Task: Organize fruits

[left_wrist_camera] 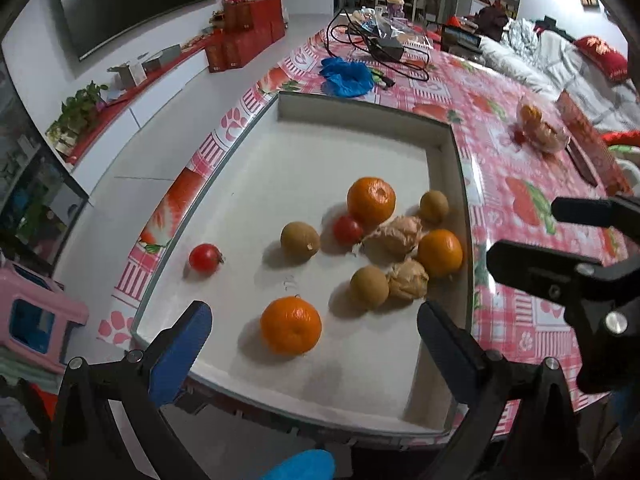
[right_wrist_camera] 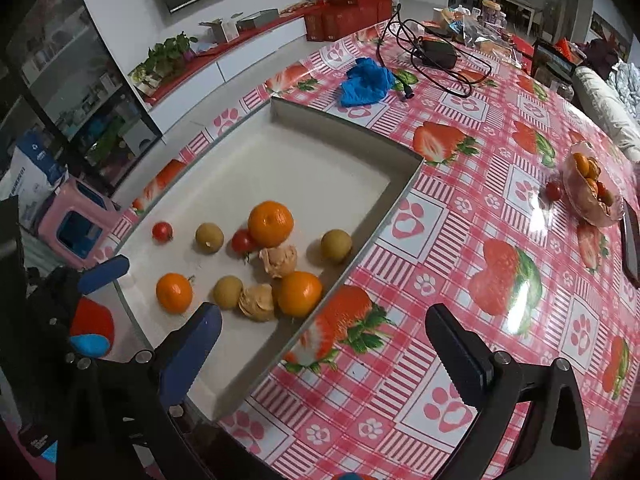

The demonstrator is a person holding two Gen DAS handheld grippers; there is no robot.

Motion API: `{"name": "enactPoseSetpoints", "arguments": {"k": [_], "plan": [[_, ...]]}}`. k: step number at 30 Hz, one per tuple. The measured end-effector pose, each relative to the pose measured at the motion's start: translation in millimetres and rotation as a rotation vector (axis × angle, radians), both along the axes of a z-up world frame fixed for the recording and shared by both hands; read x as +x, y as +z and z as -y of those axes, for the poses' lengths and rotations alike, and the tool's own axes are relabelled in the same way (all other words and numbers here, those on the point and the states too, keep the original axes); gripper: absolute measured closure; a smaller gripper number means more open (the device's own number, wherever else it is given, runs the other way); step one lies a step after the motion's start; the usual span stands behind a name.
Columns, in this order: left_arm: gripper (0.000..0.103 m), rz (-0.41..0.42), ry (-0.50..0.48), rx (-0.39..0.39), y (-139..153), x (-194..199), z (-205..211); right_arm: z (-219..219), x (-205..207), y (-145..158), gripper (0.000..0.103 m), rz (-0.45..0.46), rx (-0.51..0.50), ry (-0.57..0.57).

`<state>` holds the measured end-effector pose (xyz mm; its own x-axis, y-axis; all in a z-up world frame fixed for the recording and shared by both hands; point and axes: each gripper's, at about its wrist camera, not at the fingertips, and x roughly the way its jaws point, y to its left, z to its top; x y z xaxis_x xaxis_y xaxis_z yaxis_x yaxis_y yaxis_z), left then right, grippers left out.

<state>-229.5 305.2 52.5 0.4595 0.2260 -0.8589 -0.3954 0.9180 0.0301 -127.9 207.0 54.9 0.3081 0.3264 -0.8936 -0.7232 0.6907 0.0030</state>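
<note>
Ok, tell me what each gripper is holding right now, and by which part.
Nothing. The left gripper and right gripper both stand open and empty; the fruit lies loose in the white tray.

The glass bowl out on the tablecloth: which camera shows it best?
The right wrist view: the glass bowl is sharp, with small oranges inside and a tomato beside it. In the left wrist view the bowl is blurred, near the far edge.

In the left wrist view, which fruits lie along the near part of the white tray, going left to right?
Small red tomato → round brown fruit beside it → large orange mandarin nearest the camera → second round brown fruit → crumpled tan husk-like fruit → orange mandarin by the tray's right wall.
</note>
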Motion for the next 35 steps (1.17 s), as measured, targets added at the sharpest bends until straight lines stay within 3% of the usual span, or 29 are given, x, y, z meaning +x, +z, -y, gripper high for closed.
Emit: {"name": "enactPoseSetpoints", "arguments": {"k": [10,35], "plan": [[0.0,-0.023,-0.028,0.051,-0.1,0.1,13.0,4.7,-2.8,-10.3,0.001,-0.005,-0.034,0.004],[0.0,-0.017,-0.054,0.087,-1.8,-3.4,20.0,2.6,-12.7,-17.3,0.001,0.014,-0.076,0.021]]}}
